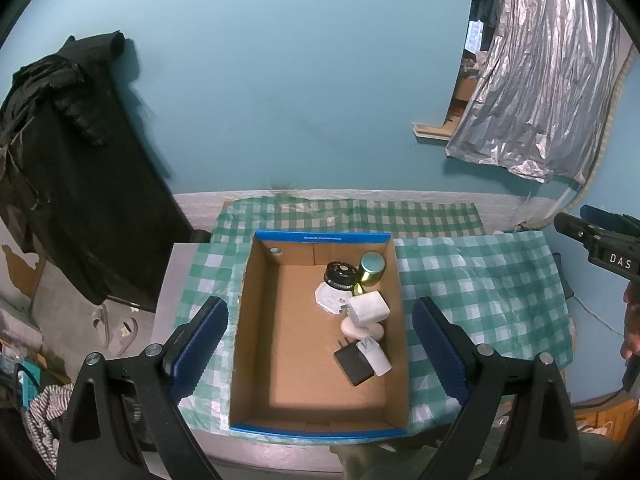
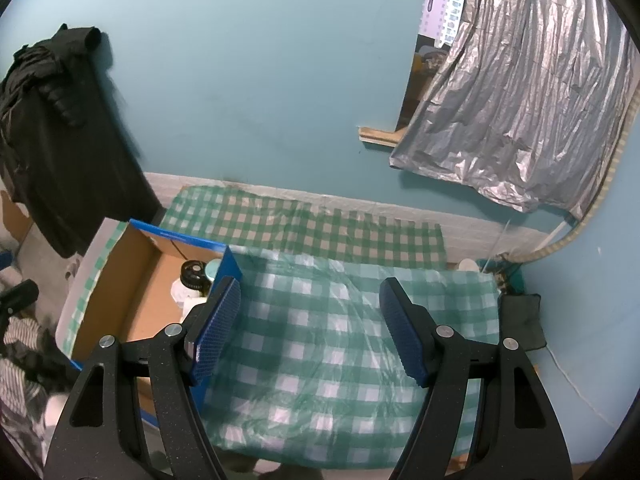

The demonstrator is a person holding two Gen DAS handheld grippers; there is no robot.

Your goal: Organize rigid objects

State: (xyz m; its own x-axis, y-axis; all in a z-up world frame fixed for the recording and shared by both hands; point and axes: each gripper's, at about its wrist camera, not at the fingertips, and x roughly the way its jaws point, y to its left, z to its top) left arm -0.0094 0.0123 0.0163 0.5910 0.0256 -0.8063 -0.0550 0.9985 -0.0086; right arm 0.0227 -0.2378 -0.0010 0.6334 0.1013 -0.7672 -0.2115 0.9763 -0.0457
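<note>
In the left wrist view, the left gripper (image 1: 320, 344) hangs wide apart and empty directly over the cardboard box (image 1: 256, 320). The items lie along the box's right side: a black-lidded jar (image 1: 340, 274), a gold tin (image 1: 371, 269), a white charger (image 1: 368, 308) and a black adapter (image 1: 354, 365), strung out front to back.

In the right wrist view, the right gripper (image 2: 310, 328) is equally spread and empty over the bare checked cloth (image 2: 340, 320) on the surface, with the box off to its left. The left gripper is therefore judged nearer.

Matt cardboard box (image 1: 280, 344), glossy plastic tablecloth (image 2: 320, 344)
</note>
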